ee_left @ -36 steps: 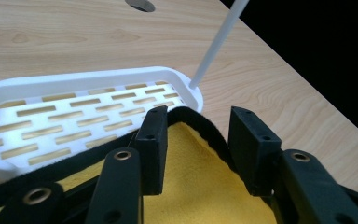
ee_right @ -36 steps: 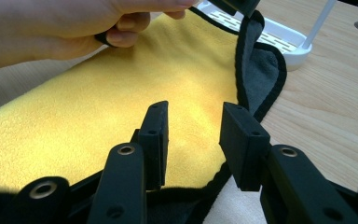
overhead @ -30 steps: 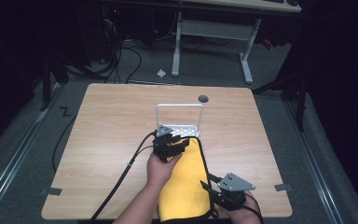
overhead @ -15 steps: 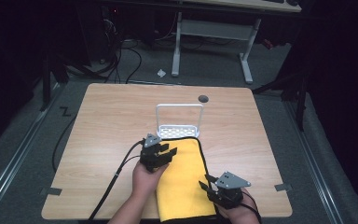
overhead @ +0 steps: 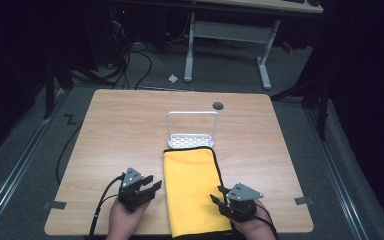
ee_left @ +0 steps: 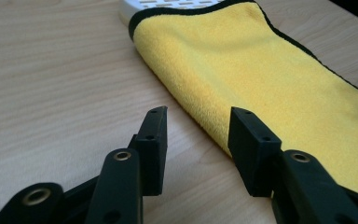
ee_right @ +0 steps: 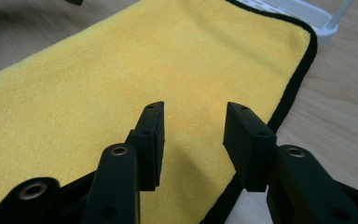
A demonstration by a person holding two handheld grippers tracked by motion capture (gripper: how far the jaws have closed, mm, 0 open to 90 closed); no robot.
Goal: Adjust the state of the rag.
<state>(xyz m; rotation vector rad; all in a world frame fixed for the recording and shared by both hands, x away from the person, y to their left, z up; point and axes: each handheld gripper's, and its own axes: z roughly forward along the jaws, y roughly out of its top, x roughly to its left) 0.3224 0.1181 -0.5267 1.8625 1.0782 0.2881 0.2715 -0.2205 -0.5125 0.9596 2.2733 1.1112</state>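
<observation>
Cloth (overhead: pixel 192 190): bright yellow, plain, no print; thin black border along its edges, seen clearly in the right gripper view (ee_right: pixel 168 60) and the left gripper view (ee_left: pixel 261 60).

Rack (overhead: pixel 191 131) at 12 o'clock of the cloth: white frame, white base dotted with rows of small dark holes.

Table (overhead: pixel 125 130): light tan wood with faint streaky grain; one small dark grey round cap (overhead: pixel 218 106) at about 1 o'clock of the rack.

Left gripper (overhead: pixel 147 190): black, with a grey plate on top. Right gripper (overhead: pixel 219 199): the same, black with grey plate.

Floor (overhead: pixel 25 165): dull grey.

folded yellow cloth (overhead: pixel 192 187) flat on table
</observation>
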